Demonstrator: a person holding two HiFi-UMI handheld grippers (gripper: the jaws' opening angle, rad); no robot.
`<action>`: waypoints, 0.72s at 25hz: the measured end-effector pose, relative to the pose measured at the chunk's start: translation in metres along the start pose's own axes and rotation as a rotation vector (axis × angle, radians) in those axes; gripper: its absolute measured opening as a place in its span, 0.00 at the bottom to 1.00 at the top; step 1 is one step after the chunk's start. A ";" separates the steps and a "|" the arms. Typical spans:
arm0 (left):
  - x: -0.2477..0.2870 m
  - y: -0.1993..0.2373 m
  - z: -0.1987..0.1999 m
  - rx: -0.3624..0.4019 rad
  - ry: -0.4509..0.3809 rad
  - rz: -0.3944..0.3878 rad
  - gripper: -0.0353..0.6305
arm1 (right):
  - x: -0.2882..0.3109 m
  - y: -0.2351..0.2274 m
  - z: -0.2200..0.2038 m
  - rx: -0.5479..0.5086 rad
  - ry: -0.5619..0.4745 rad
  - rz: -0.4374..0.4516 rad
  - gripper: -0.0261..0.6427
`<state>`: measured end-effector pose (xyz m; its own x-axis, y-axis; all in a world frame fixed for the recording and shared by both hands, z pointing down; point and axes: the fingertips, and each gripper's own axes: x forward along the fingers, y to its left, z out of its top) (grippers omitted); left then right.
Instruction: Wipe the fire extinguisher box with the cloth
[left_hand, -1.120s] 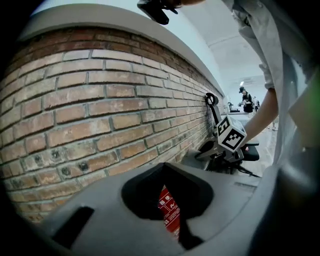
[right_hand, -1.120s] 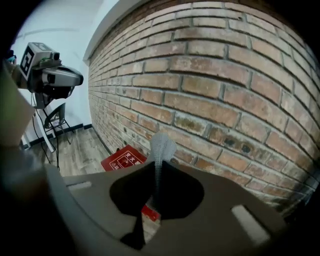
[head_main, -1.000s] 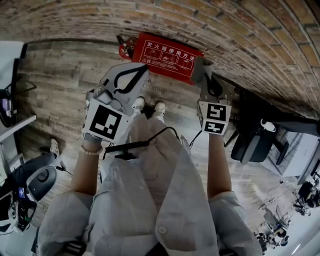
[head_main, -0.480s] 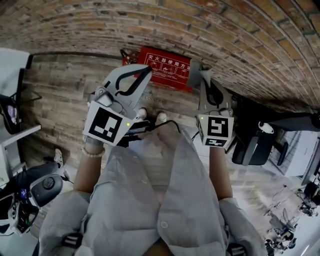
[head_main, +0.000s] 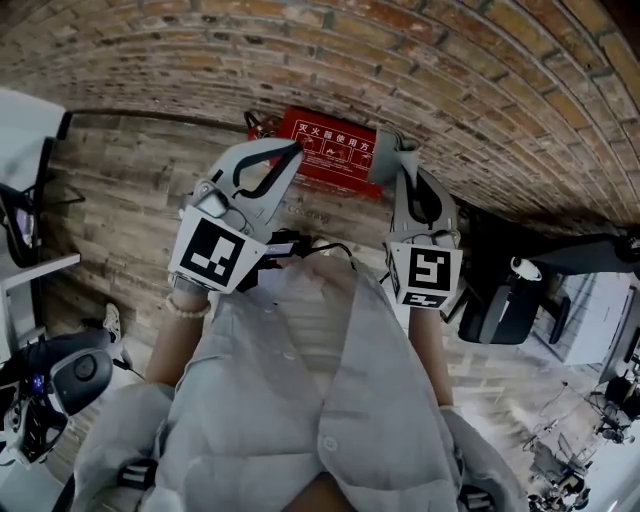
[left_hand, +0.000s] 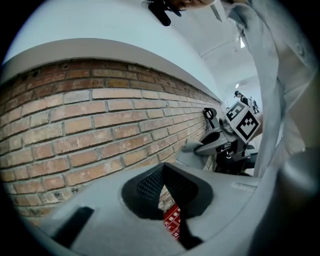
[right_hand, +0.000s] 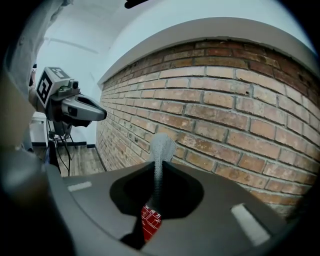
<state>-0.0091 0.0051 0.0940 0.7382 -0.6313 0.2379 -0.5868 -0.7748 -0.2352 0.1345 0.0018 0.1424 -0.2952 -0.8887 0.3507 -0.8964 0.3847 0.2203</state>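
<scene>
The red fire extinguisher box (head_main: 325, 148) with white lettering lies on the wooden floor against the foot of the brick wall. My right gripper (head_main: 388, 152) is shut on a grey cloth (head_main: 384, 158), which hangs at the box's right end. In the right gripper view the cloth (right_hand: 161, 147) sticks up between the jaws, with the red box (right_hand: 150, 221) behind them. My left gripper (head_main: 293, 150) is shut on nothing, its tip over the left part of the box. In the left gripper view, a bit of the box (left_hand: 172, 220) shows below the closed jaws (left_hand: 162, 171).
A red extinguisher valve (head_main: 258, 125) pokes out at the box's left end. To the right stands a black office chair (head_main: 500, 310). White furniture (head_main: 20, 140) and a dark device (head_main: 60, 370) are at the left. The brick wall (head_main: 450, 90) runs behind the box.
Both grippers have moved forward and closer to the red box. The right one still holds the cloth. The person's feet have dropped out of sight.
</scene>
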 end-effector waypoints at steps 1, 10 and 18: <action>-0.001 -0.001 0.000 0.001 0.001 -0.001 0.05 | -0.001 0.001 0.000 0.001 0.004 0.003 0.08; 0.001 -0.006 -0.003 -0.009 0.003 -0.014 0.05 | 0.001 0.009 0.001 -0.009 0.004 0.024 0.08; 0.003 -0.007 -0.006 -0.012 0.008 -0.021 0.05 | 0.004 0.015 0.004 -0.017 -0.010 0.037 0.08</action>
<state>-0.0047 0.0083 0.1024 0.7475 -0.6153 0.2504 -0.5753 -0.7881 -0.2192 0.1185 0.0025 0.1434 -0.3319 -0.8761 0.3498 -0.8788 0.4219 0.2228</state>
